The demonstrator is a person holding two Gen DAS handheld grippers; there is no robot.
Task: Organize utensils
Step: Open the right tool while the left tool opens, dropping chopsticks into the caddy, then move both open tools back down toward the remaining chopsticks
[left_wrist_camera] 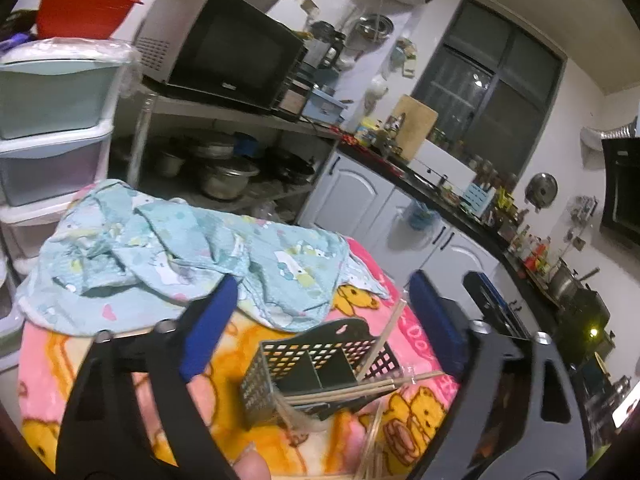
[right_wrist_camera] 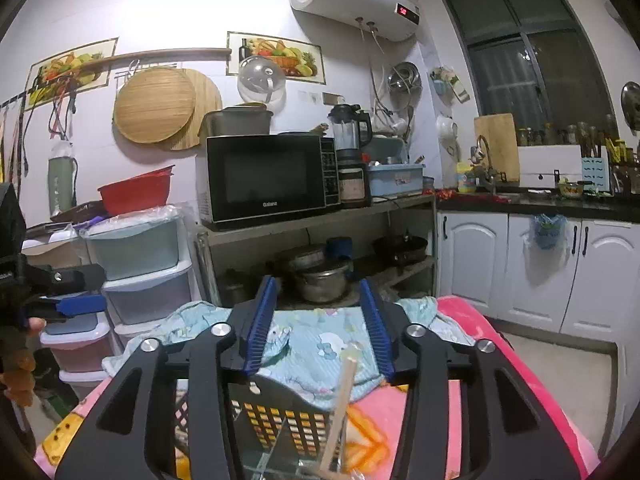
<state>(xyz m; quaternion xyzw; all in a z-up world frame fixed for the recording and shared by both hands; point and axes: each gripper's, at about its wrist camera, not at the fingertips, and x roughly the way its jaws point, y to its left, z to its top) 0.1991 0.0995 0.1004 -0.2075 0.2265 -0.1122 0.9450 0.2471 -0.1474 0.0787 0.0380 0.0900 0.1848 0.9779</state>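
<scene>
Chopsticks (left_wrist_camera: 384, 390) are lying nearest the left wrist camera, a loose bundle resting across the front edge of the black perforated utensil caddy (left_wrist_camera: 320, 364). One stick (right_wrist_camera: 340, 400) is leaning upright in a compartment, probably already sorted. The caddy is sitting toward six o'clock in both views on the pink cartoon blanket (left_wrist_camera: 416, 344) covering the bench, likely kept central so both arms can reach it.

The left gripper (left_wrist_camera: 320, 320) is hovering wide open with the caddy between its blue pads and gripping nothing. The right gripper (right_wrist_camera: 320, 320) is also spread open and empty, poised above the caddy's back wall. A crumpled blue cloth (left_wrist_camera: 180, 256) is lying at twelve o'clock beyond the caddy.

On the shelf, the microwave (right_wrist_camera: 272, 178) is showing the word "Galanz". The water heater (right_wrist_camera: 356, 0) is displaying red digits too blurred to read.
</scene>
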